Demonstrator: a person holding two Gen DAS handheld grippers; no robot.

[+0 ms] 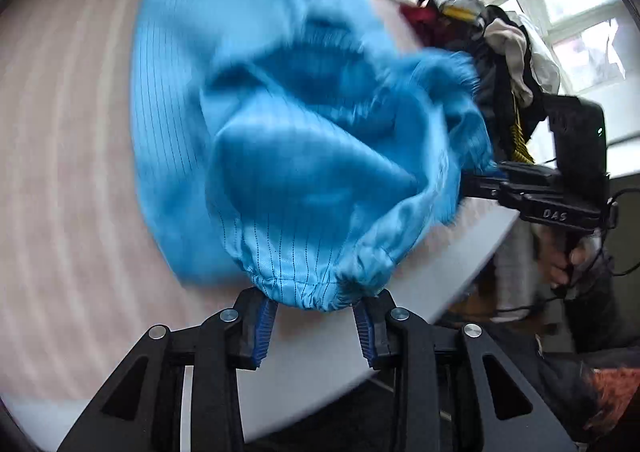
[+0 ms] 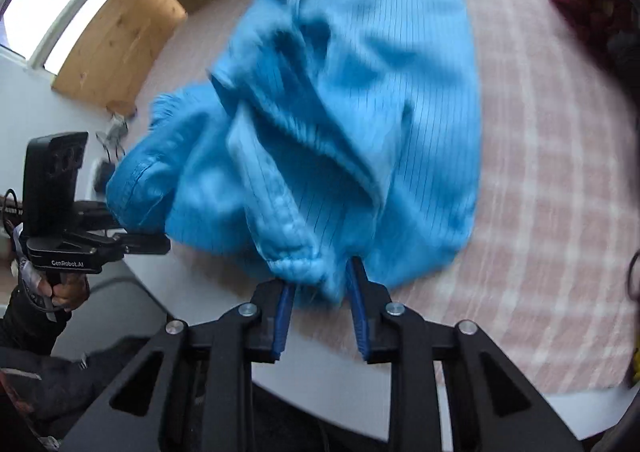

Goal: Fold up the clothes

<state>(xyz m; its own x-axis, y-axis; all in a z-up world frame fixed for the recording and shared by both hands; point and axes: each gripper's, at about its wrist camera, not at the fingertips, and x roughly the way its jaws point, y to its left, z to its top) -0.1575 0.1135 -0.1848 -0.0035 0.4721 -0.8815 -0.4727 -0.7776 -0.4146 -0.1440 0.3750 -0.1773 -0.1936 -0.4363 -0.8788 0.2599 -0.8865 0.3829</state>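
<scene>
A bright blue pinstriped garment (image 1: pixel 280 111) lies bunched on the pink checked tablecloth (image 1: pixel 60 131). Its gathered elastic hem sits between the blue pads of my left gripper (image 1: pixel 316 312), which is shut on it near the table's front edge. In the right wrist view the same garment (image 2: pixel 360 111) spreads away from my right gripper (image 2: pixel 320 284), whose pads pinch another puckered edge. Each view also shows the other gripper from the side, the right gripper (image 1: pixel 476 181) and the left gripper (image 2: pixel 152 242), both at the cloth's edge.
A heap of dark, red and white clothes (image 1: pixel 480 31) sits at the far right of the table by a window. The white table edge (image 1: pixel 440 260) runs close to the grippers. A plywood board (image 2: pixel 120 39) leans beyond the table. A person's hand (image 2: pixel 68 292) holds the left gripper's handle.
</scene>
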